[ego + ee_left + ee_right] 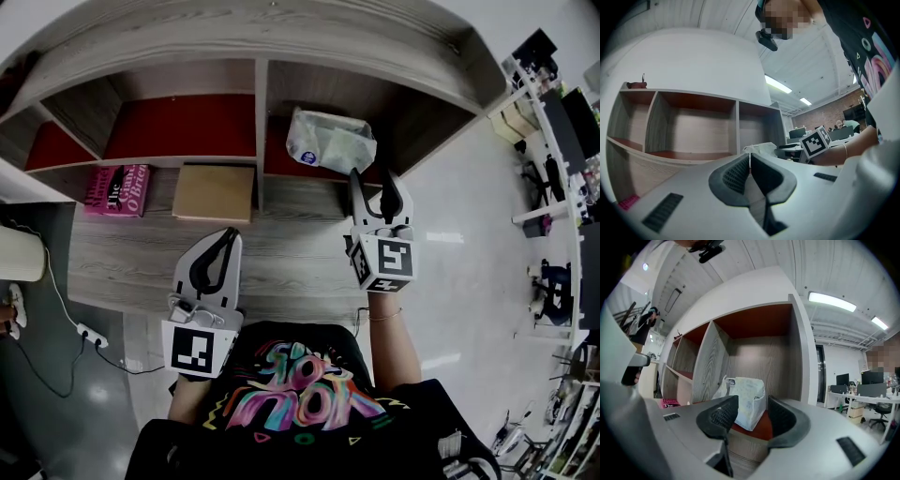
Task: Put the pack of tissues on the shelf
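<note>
The pack of tissues [330, 141], pale and crinkled with a blue mark, lies on the red floor of the shelf's [260, 112] right-hand compartment. My right gripper [375, 183] hovers just in front of it with its jaws spread apart and nothing between them. In the right gripper view the pack [745, 399] rests beyond the tips of that gripper [752, 411], untouched by the pads. My left gripper [220, 246] stays low and nearer me, its jaws pressed together and empty. In the left gripper view that gripper [750, 161] is shut, and the pack [761, 148] peeks over its tips.
A pink book [117, 190] and a flat brown box [214, 192] lie on the wooden ledge below the left compartments. A power strip [91, 335] with a cable sits on the floor at left. Desks and chairs [553, 169] stand to the right.
</note>
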{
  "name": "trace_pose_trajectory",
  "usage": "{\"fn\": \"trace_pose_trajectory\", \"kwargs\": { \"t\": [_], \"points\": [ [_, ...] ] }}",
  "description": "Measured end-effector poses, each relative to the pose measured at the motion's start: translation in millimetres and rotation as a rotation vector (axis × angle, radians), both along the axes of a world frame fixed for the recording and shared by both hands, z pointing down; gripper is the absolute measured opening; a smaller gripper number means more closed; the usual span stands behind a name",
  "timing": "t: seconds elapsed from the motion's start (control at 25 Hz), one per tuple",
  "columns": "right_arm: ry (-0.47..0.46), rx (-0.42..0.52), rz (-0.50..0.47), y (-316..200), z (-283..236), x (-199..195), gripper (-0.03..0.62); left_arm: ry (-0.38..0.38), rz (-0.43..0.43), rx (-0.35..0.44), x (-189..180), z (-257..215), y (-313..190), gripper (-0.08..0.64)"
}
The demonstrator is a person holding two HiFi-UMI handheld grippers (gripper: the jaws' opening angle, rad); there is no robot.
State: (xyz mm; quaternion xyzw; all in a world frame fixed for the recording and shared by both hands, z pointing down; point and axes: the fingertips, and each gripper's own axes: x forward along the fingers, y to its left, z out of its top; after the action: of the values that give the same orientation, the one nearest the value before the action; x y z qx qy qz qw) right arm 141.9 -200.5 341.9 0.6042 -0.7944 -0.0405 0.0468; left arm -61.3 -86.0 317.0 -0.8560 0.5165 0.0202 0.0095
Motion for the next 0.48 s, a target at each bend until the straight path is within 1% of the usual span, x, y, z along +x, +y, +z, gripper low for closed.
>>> {"fn": "trace_pose_trajectory", "kwargs": {
  "t": [0.24,0.48],
  "points": [
    [-0.005,0.025,-0.023,10.6,-13.1,0.7,0.196,0.004,0.015,0.002,5.5,-0.4,-3.8,0.030],
    [-0.005,0.059,-0.091,31.8,-31.2,-12.1,0.192,0.005,0.040,0.002,12.4,0.7,-9.2,0.031]
  ]
}}
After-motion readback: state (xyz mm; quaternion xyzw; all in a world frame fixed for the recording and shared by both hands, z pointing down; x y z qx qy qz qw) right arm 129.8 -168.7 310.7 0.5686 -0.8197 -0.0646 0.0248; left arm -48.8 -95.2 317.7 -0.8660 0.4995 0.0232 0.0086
